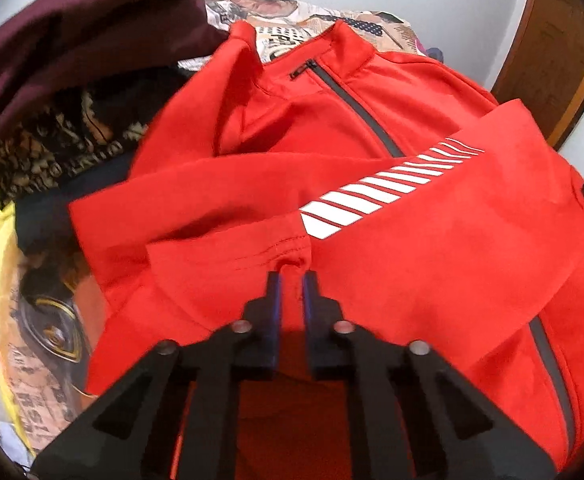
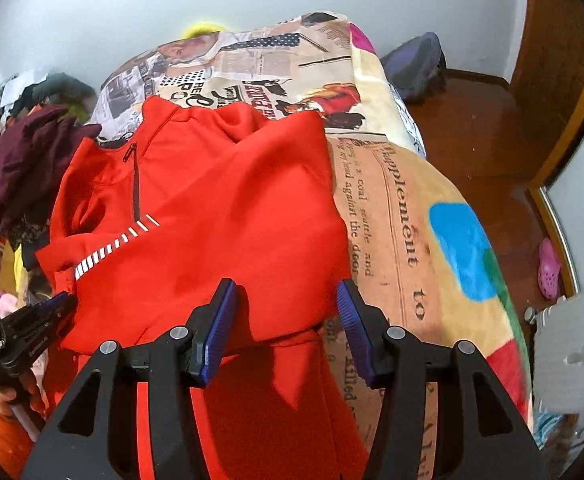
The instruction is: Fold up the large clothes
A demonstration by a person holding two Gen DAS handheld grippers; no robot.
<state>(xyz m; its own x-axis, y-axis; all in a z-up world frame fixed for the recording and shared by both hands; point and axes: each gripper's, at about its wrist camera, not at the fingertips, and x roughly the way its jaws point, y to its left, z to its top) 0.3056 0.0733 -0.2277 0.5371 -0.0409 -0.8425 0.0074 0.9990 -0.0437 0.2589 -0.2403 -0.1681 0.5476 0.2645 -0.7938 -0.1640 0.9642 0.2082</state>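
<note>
Red jacket (image 2: 212, 208) is spread on the bed (image 2: 432, 216), sleeves folded across the chest. Left gripper (image 1: 292, 280) is clamped on a cuff (image 1: 228, 256) – pinning that fold, I'd guess – while right gripper (image 2: 288, 300) hangs wide open over the hem.

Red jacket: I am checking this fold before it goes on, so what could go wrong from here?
The left gripper pinches only a small bunch at the sleeve cuff; it may slip out, or drag the crossed sleeves askew. The right gripper hangs open over the red jacket, holding nothing. The maroon garment beside the collar could catch.
</note>
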